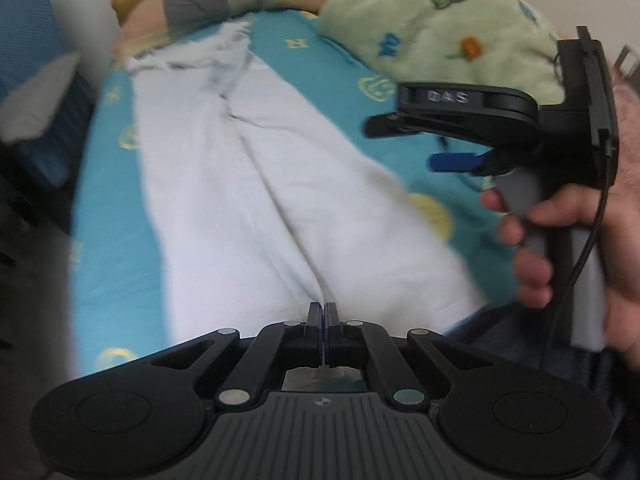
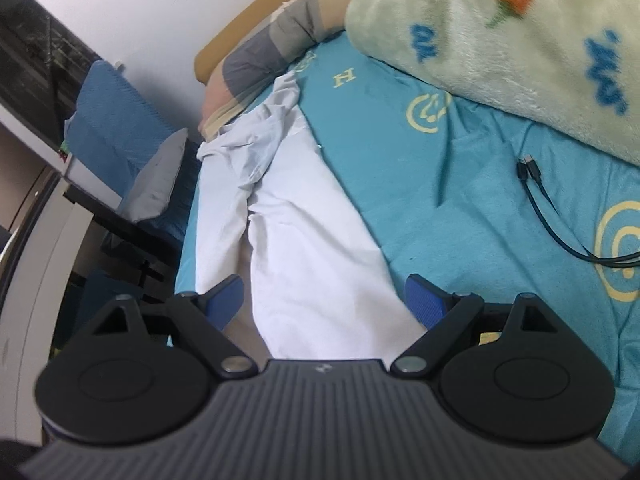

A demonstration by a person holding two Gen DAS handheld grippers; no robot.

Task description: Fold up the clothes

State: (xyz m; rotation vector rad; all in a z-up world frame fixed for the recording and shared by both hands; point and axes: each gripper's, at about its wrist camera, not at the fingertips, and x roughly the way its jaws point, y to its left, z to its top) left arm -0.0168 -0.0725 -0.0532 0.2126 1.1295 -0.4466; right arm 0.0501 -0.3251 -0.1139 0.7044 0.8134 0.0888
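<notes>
The white trousers (image 1: 256, 184) lie long across the middle of the blue bedsheet (image 1: 108, 216). The left gripper (image 1: 323, 312) pinches their near edge tight. The right gripper (image 2: 324, 300) gapes wide, holding nothing. One small pinch could slip and spoil the fold.

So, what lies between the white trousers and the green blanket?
Only bare turquoise sheet separates the white trousers from the green blanket, seen in the right wrist view.

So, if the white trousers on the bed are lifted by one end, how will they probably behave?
The white trousers will probably hang limp: the cloth lies flat with soft creases on the blue bedsheet. They seem light, as the left gripper pinches only a thin edge. The crumpled far end may drag and bunch.
</notes>
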